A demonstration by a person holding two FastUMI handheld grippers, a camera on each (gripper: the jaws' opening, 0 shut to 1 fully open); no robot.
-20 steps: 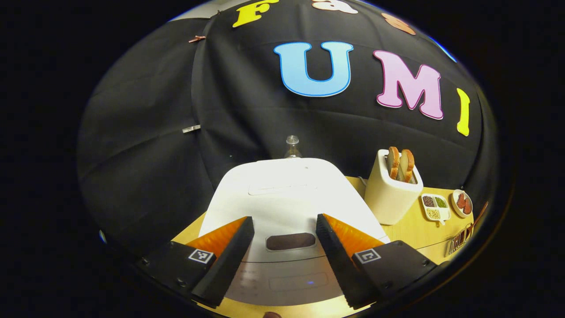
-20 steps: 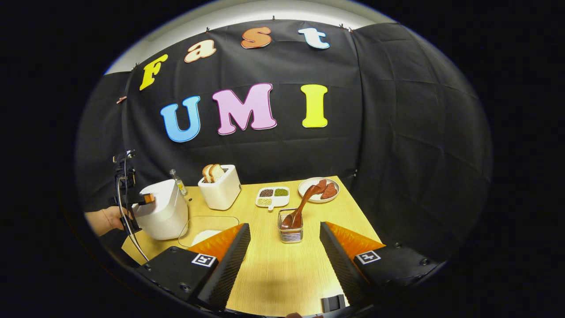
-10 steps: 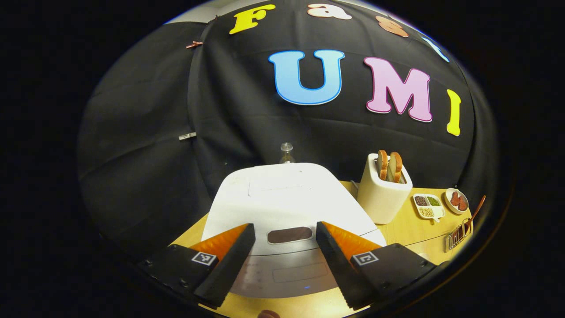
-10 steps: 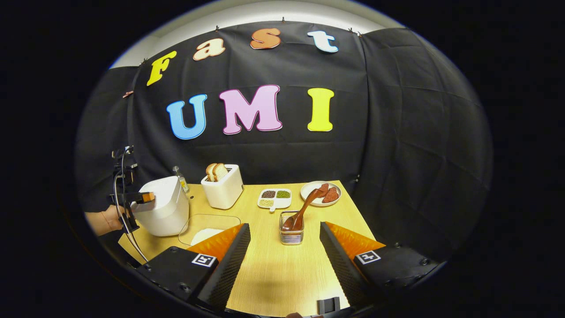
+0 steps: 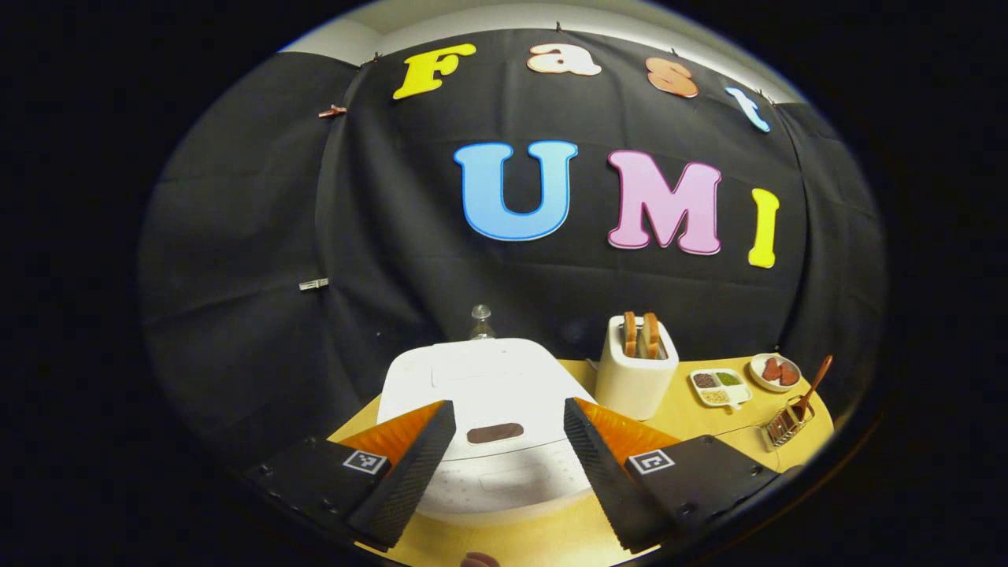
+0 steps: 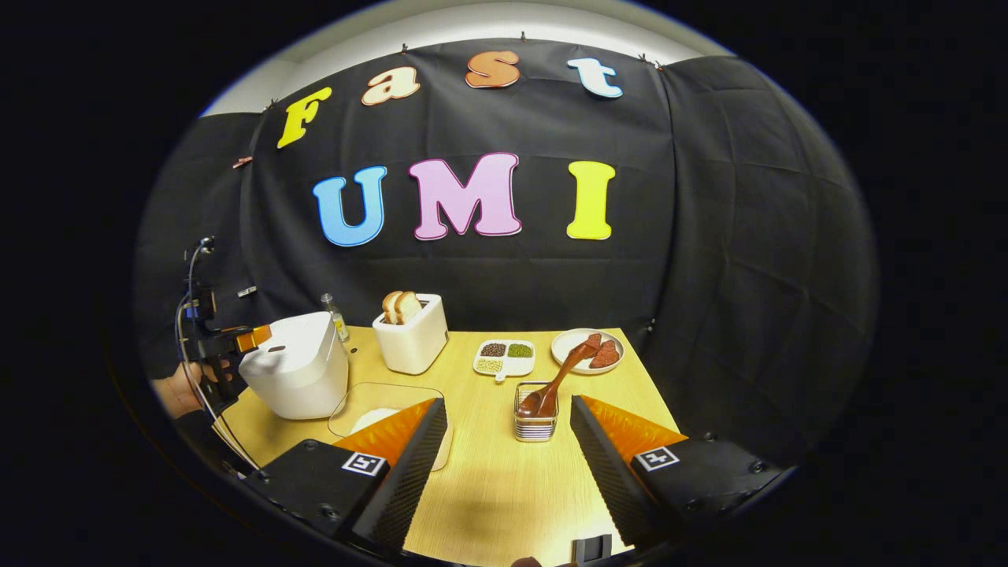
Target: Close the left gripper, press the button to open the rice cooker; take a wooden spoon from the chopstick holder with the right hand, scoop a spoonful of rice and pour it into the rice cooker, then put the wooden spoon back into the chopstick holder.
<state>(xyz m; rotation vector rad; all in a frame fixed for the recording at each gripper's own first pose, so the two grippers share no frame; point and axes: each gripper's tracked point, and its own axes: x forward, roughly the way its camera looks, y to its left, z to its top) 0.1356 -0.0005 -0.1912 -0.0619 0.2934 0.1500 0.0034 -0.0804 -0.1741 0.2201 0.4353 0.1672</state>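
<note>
The white rice cooker (image 5: 488,386) stands with its lid down right in front of my left gripper (image 5: 508,409). Its dark oval button (image 5: 494,432) lies between and just beyond the open fingers, untouched. In the right gripper view the rice cooker (image 6: 298,374) sits at the table's left, with the left gripper (image 6: 252,340) and a hand (image 6: 177,394) beside it. A wooden spoon (image 6: 563,376) leans in the wire chopstick holder (image 6: 537,423), a little ahead of my right gripper (image 6: 508,405), which is open and holds nothing. A glass dish of rice (image 6: 378,411) lies behind its left finger.
A toaster (image 6: 411,342) with bread slices, a small bottle (image 6: 335,315), a divided dish of beans (image 6: 504,356) and a plate of red pieces (image 6: 587,350) stand along the back of the wooden table (image 6: 488,488). The black cloth wall closes in behind and to the right.
My left gripper has drawn back from the rice cooker, which now looks smaller and farther off; its fingers stay open. The right gripper has shifted slightly, and the holder sits a bit more to the right.
</note>
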